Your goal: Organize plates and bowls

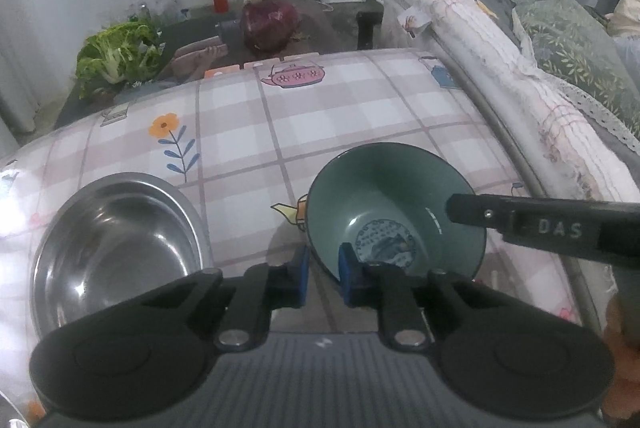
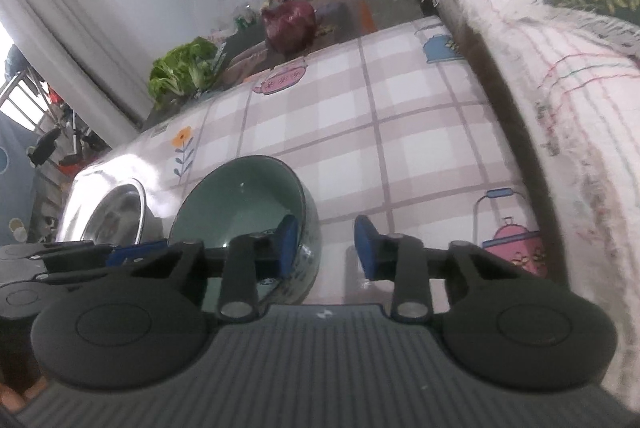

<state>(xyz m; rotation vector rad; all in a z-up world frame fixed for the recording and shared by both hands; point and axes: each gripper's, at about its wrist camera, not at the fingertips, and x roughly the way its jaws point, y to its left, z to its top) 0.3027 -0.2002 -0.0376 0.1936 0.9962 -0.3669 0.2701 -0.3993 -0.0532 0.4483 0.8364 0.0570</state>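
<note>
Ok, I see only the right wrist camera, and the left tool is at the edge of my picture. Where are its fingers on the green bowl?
Observer: In the left wrist view, the left tool straddles the near rim of the green ceramic bowl, with one blue pad inside and one outside. I cannot tell whether it is pinching.
Operator: I cannot see the bottom of the bowl. Is something in it?
Observer: Only a round blue-and-white painted pattern on the bottom. No food shows.
Operator: And the other bowl beside it?
Observer: The round steel bowl stands upright, left of the green one. Nothing is visible inside it.
</note>
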